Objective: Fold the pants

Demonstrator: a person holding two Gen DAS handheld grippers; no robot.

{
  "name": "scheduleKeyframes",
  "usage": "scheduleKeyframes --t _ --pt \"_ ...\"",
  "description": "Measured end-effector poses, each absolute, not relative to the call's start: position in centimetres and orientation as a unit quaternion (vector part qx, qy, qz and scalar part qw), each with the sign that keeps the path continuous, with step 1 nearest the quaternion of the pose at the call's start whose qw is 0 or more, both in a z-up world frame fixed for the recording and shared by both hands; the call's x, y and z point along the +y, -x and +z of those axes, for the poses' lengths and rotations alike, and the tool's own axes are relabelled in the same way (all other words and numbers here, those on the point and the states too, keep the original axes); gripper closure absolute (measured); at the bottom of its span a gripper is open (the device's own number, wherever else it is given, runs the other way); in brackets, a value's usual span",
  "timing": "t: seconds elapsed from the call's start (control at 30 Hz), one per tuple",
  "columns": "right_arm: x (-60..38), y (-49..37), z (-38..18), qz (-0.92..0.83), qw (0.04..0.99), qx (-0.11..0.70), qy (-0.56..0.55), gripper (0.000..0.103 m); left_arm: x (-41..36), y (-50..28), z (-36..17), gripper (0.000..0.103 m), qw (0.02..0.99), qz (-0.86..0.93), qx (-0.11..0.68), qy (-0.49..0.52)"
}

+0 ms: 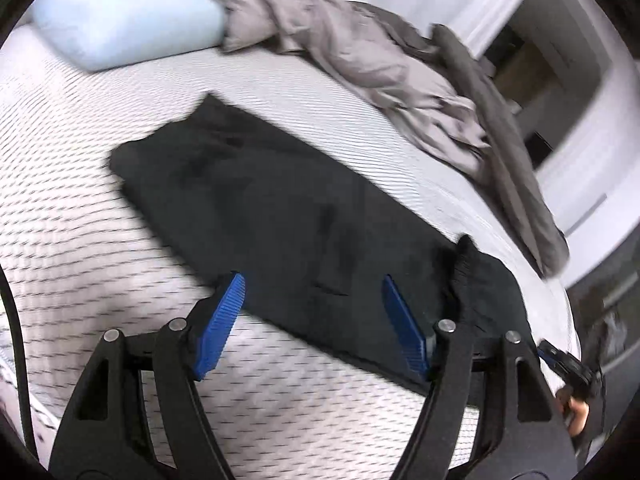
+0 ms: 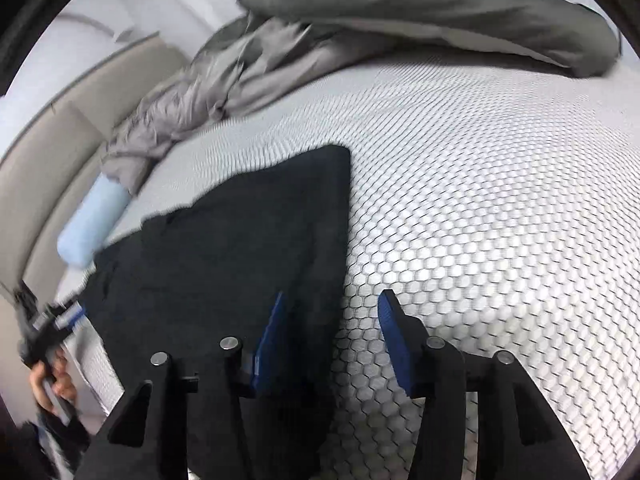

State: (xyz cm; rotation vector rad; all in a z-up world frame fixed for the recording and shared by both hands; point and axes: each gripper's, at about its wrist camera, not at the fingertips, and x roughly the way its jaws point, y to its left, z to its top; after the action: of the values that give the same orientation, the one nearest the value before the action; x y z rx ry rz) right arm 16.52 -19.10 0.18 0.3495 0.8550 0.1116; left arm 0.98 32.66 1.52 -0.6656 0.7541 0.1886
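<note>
Black pants [image 1: 260, 200] lie flat as a long folded strip on the white mattress [image 1: 80, 208]. One ribbed end [image 1: 466, 268] is turned up near the bed's edge. My left gripper [image 1: 312, 282] hovers open over the strip's near edge, with nothing between its blue pads [image 1: 222, 320]. In the right wrist view the pants [image 2: 240, 240] fill the lower left. My right gripper [image 2: 332, 300] is open and straddles their right edge, one pad over cloth and one over mattress. Each gripper shows in the other's view: the right gripper [image 1: 568, 364], the left gripper [image 2: 52, 324].
A light blue pillow [image 1: 120, 12] lies at the head of the bed by a beige headboard [image 2: 48, 152]. A crumpled grey duvet [image 1: 352, 52] runs along the far side. A hand [image 2: 52, 384] holds the left gripper. The mattress edge [image 1: 560, 300] drops off beside the pants.
</note>
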Motion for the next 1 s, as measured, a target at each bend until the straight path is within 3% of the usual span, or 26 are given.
scheduleKeyframes --t 0.33,0.4,0.43,0.47,0.67,0.87,1.0 --pt "-18.1 -16.6 -0.1 0.07 0.89 0.423 -0.157 0.054 39.0 -3.5 -2.6 0.035 0.821 0.133 0.371 0.413" --pt "-17.5 -16.6 -0.1 0.075 0.89 0.423 -0.15 0.054 39.7 -4.4 -2.7 0.055 0.823 0.151 0.359 0.414" --pt "-17.3 -16.7 -0.1 0.078 0.891 0.424 -0.147 0.054 39.7 -4.8 -2.6 0.082 0.826 0.155 0.359 0.406" --pt "-17.1 -16.7 -0.1 0.081 0.89 0.425 -0.141 0.054 39.5 -5.2 -2.5 0.097 0.831 0.154 0.364 0.392" --pt "-16.0 -17.0 -0.3 0.09 0.894 0.421 -0.122 0.054 34.7 -4.1 4.3 0.102 0.894 0.143 0.303 0.297" --pt "-16.8 -15.9 0.6 0.089 0.903 0.403 -0.121 0.054 20.6 -5.9 12.7 0.102 0.951 0.019 0.266 0.159" --pt "-18.4 -15.3 1.1 0.073 0.906 0.394 -0.134 0.053 9.4 -8.5 13.9 0.102 0.939 -0.13 0.295 0.116"
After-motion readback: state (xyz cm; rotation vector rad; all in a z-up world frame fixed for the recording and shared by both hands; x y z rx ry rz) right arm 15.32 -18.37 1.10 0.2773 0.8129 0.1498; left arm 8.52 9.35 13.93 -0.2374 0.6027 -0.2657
